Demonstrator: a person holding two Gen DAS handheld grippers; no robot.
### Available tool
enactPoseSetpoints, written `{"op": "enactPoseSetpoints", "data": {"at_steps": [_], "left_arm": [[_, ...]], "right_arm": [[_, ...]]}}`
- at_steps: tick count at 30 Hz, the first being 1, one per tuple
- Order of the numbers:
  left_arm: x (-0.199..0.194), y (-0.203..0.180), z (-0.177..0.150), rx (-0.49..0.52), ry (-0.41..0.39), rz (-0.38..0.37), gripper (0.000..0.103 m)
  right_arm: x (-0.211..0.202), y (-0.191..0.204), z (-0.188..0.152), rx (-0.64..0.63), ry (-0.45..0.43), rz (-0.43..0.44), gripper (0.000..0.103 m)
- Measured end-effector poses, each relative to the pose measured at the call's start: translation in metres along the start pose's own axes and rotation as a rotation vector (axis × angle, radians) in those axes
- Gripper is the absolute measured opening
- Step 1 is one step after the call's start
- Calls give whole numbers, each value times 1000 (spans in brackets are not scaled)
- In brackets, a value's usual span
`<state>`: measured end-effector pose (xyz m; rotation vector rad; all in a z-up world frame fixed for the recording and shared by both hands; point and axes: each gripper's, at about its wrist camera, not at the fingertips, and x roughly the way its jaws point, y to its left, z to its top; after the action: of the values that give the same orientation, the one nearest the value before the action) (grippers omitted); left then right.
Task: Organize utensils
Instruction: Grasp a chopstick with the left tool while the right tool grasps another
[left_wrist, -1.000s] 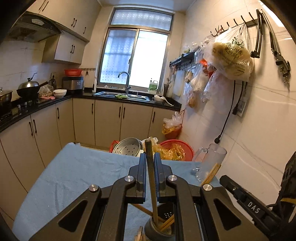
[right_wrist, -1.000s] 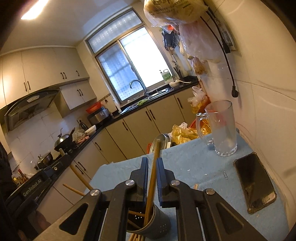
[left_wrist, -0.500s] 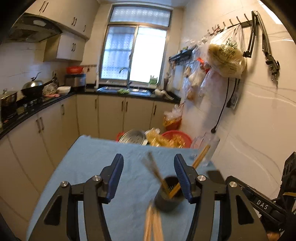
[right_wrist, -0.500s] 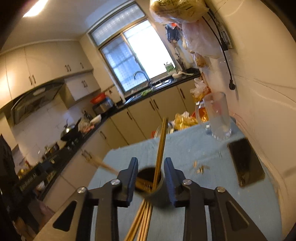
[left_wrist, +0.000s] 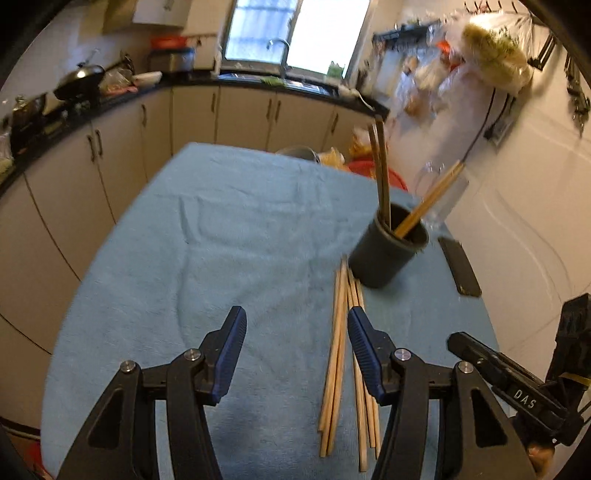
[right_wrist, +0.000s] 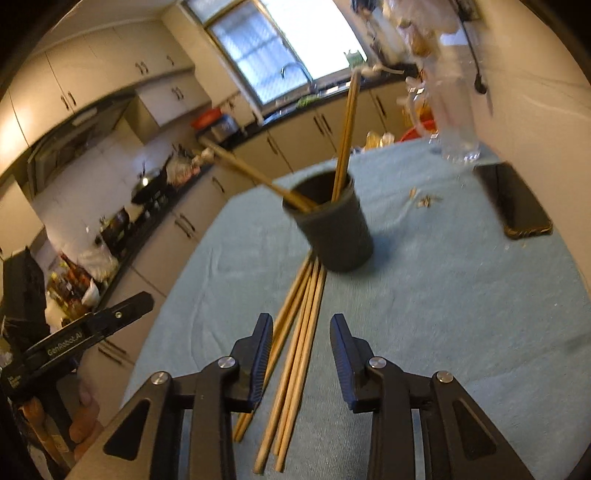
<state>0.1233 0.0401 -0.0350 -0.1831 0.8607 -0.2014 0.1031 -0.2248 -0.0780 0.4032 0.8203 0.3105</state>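
Observation:
A dark round holder (left_wrist: 384, 254) (right_wrist: 334, 229) stands on the blue cloth with several chopsticks (left_wrist: 382, 166) (right_wrist: 345, 129) leaning in it. A loose bundle of light wooden chopsticks (left_wrist: 338, 354) (right_wrist: 295, 354) lies on the cloth in front of the holder. My left gripper (left_wrist: 295, 321) is open and empty, over bare cloth, with the bundle beside its right finger. My right gripper (right_wrist: 300, 325) is open above the bundle, which runs between its fingers without touching the pads.
A dark phone (left_wrist: 460, 271) (right_wrist: 513, 199) lies right of the holder, near the wall. A clear glass mug (left_wrist: 439, 192) (right_wrist: 454, 122) stands behind it. Small scraps (right_wrist: 424, 199) dot the cloth. The cloth's left edge (left_wrist: 110, 236) drops toward cabinets.
Each gripper was shut on a chopstick above the holder, then opened and let it fall in. Both have pulled back and tipped down toward the loose bundle.

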Motion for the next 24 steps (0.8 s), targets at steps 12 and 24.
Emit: {"op": "enactPoseSetpoints", "data": {"at_steps": [12, 24], "left_arm": [[73, -28, 3, 71, 178, -47, 58], [137, -42, 12, 76, 273, -76, 34]], "right_arm": [[34, -14, 1, 18, 83, -11, 35], [57, -44, 21, 58, 109, -58, 35]]}}
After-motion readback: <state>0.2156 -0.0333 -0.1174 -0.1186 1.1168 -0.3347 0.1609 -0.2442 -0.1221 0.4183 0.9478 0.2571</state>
